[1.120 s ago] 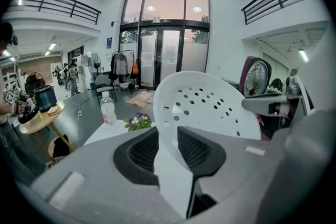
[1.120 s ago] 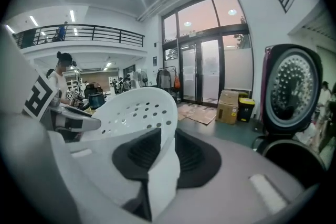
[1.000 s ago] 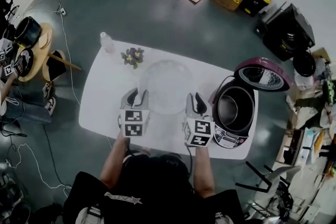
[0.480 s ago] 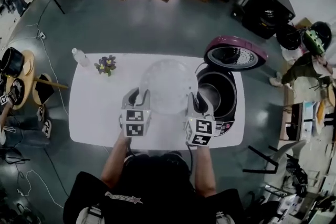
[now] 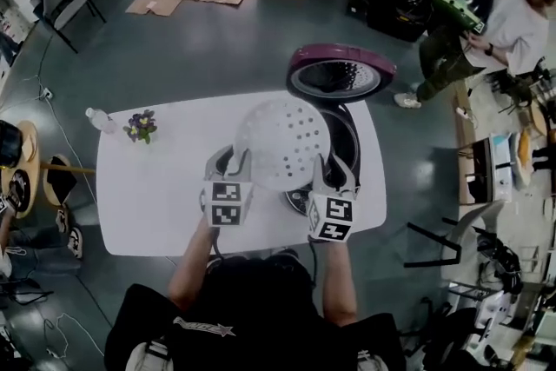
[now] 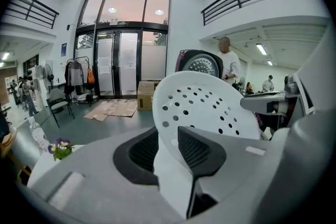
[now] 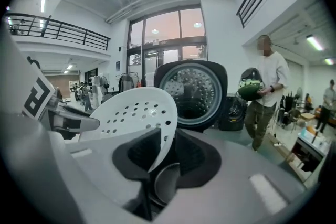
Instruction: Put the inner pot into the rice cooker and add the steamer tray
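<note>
The white steamer tray (image 5: 282, 139), dotted with round holes, is held between both tools over the open rice cooker (image 5: 346, 137) and covers most of its mouth in the head view. Only a dark strip of the opening shows past the tray's 3 o'clock edge. Whether the tray touches the cooker cannot be told.

The left gripper (image 5: 228, 161) is clamped on the tray's rim at about 8 o'clock. In the left gripper view its dark pads (image 6: 197, 148) press on either side of the thin white wall (image 6: 205, 107). The right gripper (image 5: 334, 174) grips the rim at about 4 o'clock, and the right gripper view shows the tray's edge (image 7: 136, 113) pinched between its jaws.

The cooker's maroon lid (image 5: 340, 76) stands open at 1 o'clock from the tray, its round metal inner face toward the person.

On the white table (image 5: 148, 204), a small bunch of flowers (image 5: 141, 126) and a plastic bottle (image 5: 100, 119) sit well apart from the cooker, near the 9 o'clock end.
</note>
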Tool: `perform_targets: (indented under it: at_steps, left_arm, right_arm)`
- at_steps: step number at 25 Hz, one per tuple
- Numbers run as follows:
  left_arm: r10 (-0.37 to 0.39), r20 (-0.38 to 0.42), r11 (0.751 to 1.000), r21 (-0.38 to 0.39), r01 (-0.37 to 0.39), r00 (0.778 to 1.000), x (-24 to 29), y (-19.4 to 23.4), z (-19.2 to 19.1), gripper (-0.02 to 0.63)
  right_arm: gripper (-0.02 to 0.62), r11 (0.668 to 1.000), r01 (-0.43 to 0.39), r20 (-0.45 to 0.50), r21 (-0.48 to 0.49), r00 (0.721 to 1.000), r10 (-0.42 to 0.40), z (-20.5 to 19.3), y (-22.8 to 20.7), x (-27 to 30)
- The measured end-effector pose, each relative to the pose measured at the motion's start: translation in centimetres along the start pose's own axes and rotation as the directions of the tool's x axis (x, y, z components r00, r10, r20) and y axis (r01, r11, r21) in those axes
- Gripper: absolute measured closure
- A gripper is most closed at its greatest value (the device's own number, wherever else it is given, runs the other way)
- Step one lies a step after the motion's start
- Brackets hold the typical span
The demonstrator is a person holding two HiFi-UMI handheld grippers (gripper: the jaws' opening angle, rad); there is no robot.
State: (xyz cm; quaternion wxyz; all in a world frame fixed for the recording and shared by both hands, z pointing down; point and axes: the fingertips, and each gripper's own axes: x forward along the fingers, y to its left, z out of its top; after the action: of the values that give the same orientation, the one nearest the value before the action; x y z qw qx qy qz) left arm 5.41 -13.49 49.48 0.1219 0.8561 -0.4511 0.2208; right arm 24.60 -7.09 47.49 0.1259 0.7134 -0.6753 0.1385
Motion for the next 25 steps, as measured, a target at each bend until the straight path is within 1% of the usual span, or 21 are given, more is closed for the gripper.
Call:
perform_targets:
  at_steps: [10,15,20,25]
  left_arm:
    - [-0.080,-0.011,0.996,0.041,0.080,0.997,3.7,-7.5,1.4,0.482]
    - [-0.107,-0.044,0.993,0.049,0.109,0.993,5.5,-10.1,1.1,0.479]
    - [-0.096,-0.088,0.993,0.058,0.102,0.991,7.0,-11.5,0.2,0.474]
    - [-0.064,-0.126,0.995,0.064,0.072,0.990,8.1,-11.5,-0.7,0.471]
  right_arm:
    - [0.506,0.996,0.084,-0.016,0.030,0.996,-0.083,-1.3,-7.9,-1.8]
    - [0.506,0.994,0.101,-0.044,0.042,0.994,-0.099,-2.4,-10.8,-1.7]
    - [0.506,0.994,0.093,-0.080,0.054,0.993,-0.089,-3.6,-12.5,-1.0]
    - [0.506,0.996,0.061,-0.108,0.061,0.993,-0.054,-4.7,-13.0,0.3]
